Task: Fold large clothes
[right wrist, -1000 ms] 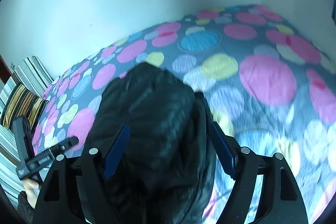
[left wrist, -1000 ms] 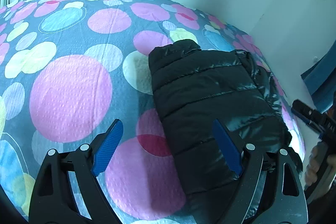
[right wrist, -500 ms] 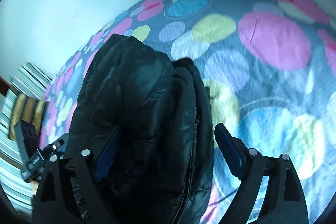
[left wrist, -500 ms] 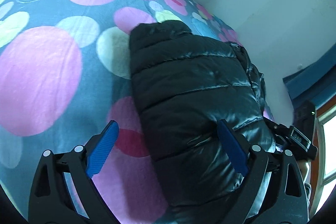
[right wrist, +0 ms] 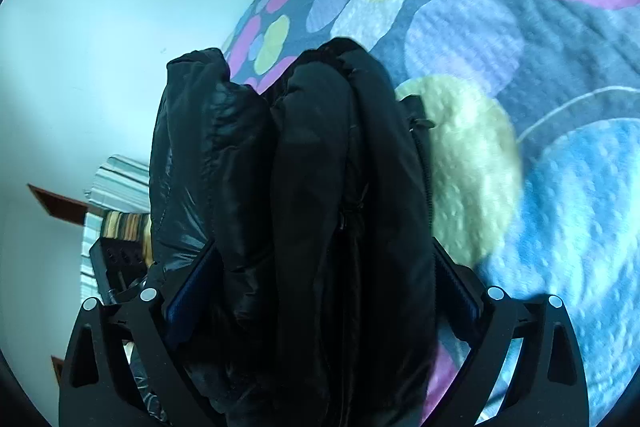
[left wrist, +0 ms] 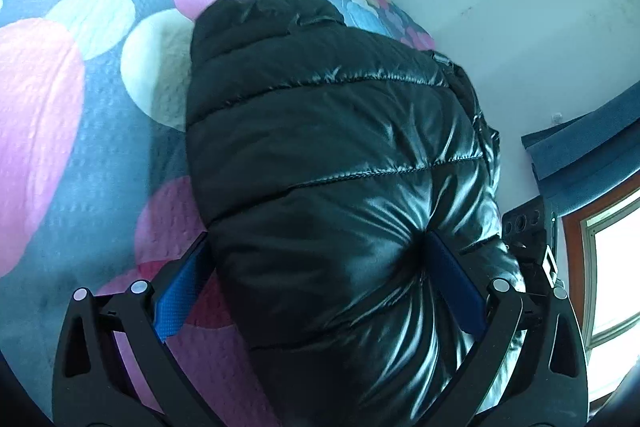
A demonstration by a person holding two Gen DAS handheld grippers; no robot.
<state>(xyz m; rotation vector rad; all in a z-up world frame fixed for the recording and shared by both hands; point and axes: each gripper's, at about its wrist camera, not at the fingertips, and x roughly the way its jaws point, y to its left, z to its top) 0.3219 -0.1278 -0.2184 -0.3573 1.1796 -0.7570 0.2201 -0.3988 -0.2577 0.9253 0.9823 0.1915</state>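
Black puffer bundle, straddled from both ends

Black and glossy, the quilted jacket lies folded into a thick bundle on the spotted bedspread. The left gripper has just been opening and now stands at its widest, one blue pad dimpling the shiny top panel, the other pad low beside the bundle's edge; the jacket bulges between them, but no squeeze has begun. From the opposite end, the right gripper has likewise just spread wide and straddles the stacked layers, its pads flanking them on either side.

A good pinch here would probably need each lower finger slid under the whole stack, so that no inner layer slips free. Puffy fill yields and springs back, so a slow, firm close seems wise. Closing both together, then lifting evenly, should keep the fold square; the slippery shell may slide out of a shallow bite.
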